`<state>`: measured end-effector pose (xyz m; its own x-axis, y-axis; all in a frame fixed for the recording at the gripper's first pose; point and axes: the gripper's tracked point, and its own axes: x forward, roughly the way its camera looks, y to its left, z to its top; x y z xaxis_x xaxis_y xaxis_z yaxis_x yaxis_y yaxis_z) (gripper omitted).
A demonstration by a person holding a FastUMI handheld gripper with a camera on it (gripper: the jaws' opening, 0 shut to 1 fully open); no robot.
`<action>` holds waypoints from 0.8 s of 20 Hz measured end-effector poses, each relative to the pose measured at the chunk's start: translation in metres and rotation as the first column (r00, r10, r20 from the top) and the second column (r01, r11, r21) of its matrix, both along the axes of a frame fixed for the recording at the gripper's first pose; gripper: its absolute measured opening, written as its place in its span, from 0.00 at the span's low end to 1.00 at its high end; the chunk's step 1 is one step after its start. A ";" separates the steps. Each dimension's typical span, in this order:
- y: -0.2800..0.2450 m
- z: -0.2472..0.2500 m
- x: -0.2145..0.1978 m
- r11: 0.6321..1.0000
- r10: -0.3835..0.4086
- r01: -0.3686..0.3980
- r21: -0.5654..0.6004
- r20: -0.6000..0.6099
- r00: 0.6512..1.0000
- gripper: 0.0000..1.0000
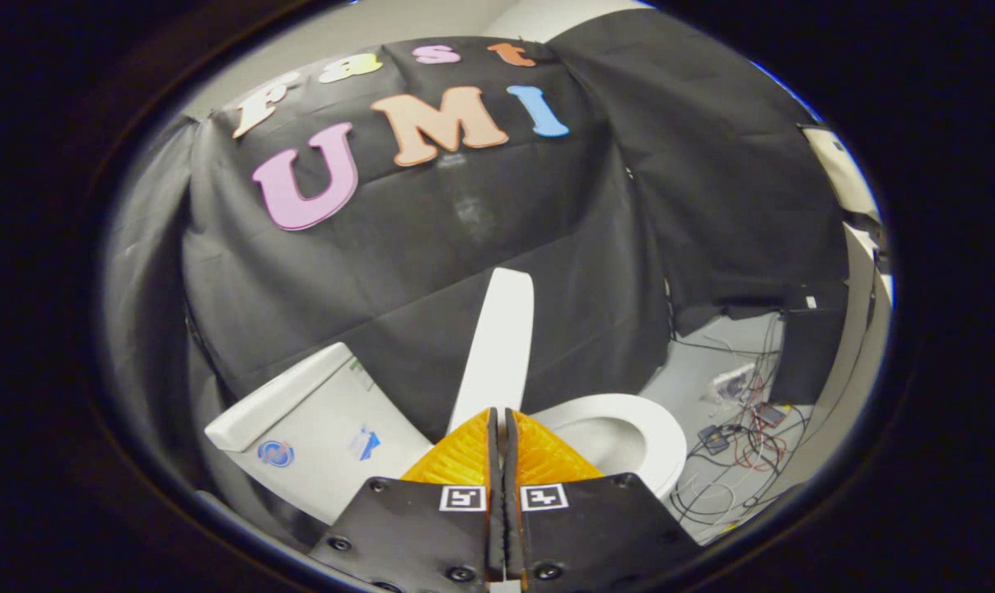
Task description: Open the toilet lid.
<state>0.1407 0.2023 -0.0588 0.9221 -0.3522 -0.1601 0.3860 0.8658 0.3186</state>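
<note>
The gripper (502, 416) has its jaws drawn close, only a thin slit between the two fingers, and the lower edge of the toilet lid (497, 346) runs down into that slit. It seems the fingers pinch the lid's rim, though the contact itself sits right at the fingertips where the fisheye view is cramped, so a firm hold is a judgement rather than a plain sight. The lid stands raised just ahead of the fingers, seen nearly edge-on, tilted up from the bowl and leaning slightly toward the tank side. To the right of the fingers lies the seat ring (642, 432), uncovered and flat on the bowl; to the left sits the tank (300, 420), with the black cloth wall (432, 255) beyond. Cables and small electronics (736, 432) lie on the floor well to the right of the jaws. The lid looks like a stiff, smooth moulded plastic panel, fairly light but glossy and likely slippery under a pinch, hinged at the back so it swings in an arc. The free front rim is the sensible place to hold. The opening appears far along, with the lid probably needing only to be eased back toward the tank.
</note>
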 end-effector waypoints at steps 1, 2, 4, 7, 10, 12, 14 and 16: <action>0.010 0.006 0.002 0.999 0.025 -0.025 -0.036 -0.005 1.000 0.01; 0.019 0.012 0.007 0.996 0.049 -0.050 -0.072 -0.008 0.999 0.01; 0.044 0.026 0.017 0.987 0.114 -0.112 -0.115 0.005 0.994 0.01; 0.159 0.064 0.060 0.875 0.484 -0.476 -0.092 0.148 0.862 0.01; 0.234 0.036 0.075 0.672 0.675 -0.686 -0.278 -0.151 0.722 0.02; 0.252 0.029 0.079 0.591 0.753 -0.761 -0.269 -0.154 0.640 0.02; 0.237 0.019 0.080 0.553 0.773 -0.784 -0.282 -0.179 0.609 0.01; 0.223 0.022 0.082 0.548 0.786 -0.793 -0.265 -0.160 0.597 0.01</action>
